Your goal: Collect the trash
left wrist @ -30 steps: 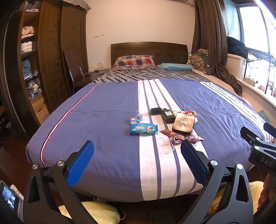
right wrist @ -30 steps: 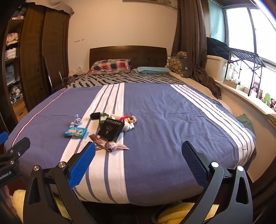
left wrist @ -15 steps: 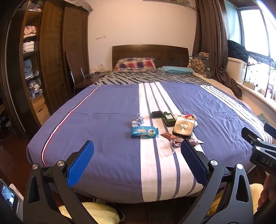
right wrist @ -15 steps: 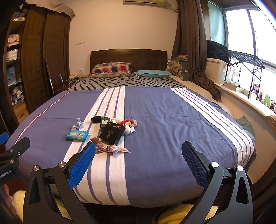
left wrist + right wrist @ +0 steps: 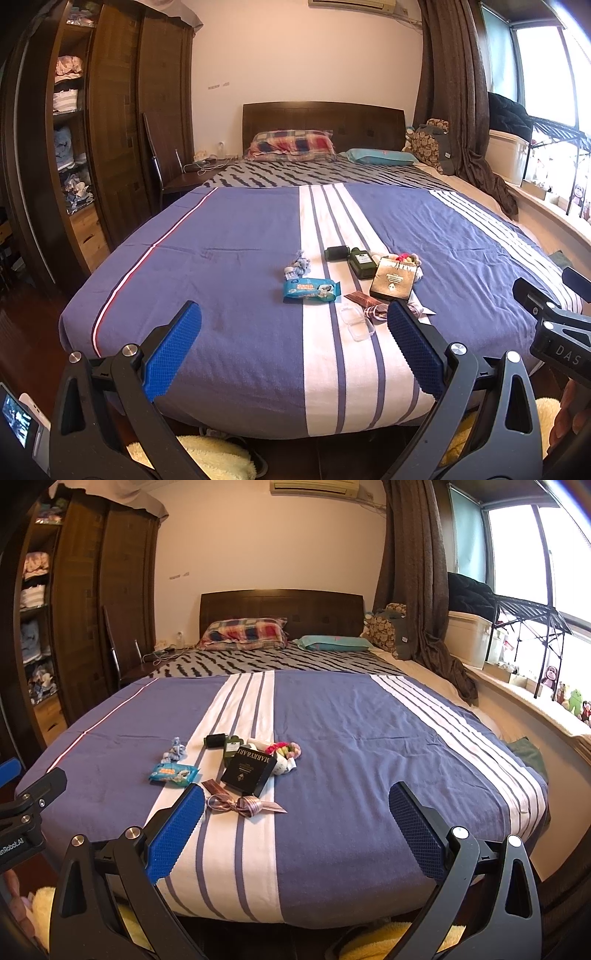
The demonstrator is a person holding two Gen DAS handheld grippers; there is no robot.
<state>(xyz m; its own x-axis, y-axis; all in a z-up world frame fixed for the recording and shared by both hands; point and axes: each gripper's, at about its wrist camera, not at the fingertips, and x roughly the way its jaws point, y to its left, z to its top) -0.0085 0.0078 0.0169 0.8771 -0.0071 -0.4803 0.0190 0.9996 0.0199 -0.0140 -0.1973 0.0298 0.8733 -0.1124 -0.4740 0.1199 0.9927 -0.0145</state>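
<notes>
A cluster of small items lies on the bed's white stripe: a blue wipes packet (image 5: pixel 311 290) (image 5: pixel 173 774), a crumpled blue wrapper (image 5: pixel 296 267) (image 5: pixel 174 751), a black box (image 5: pixel 393 283) (image 5: pixel 249 770), a dark green bottle (image 5: pixel 361 263), a small black case (image 5: pixel 336 253) (image 5: pixel 215 740), a ribbon bow (image 5: pixel 242 805), a clear plastic case (image 5: pixel 357 324) and a colourful bundle (image 5: pixel 284 751). My left gripper (image 5: pixel 293 349) is open and empty at the bed's foot. My right gripper (image 5: pixel 295 829) is open and empty, right of it.
The bed (image 5: pixel 229 258) has a blue and white striped cover, pillows (image 5: pixel 291 144) at the headboard. A wooden wardrobe (image 5: pixel 122 147) and chair (image 5: pixel 162 177) stand left. A curtain (image 5: pixel 417 590) and window ledge (image 5: pixel 535 701) are on the right. Yellow slippers (image 5: pixel 218 458) lie on the floor below.
Both views have tilted upward a little; the bed and items sit lower in the frames. Both grippers stay open and empty.
</notes>
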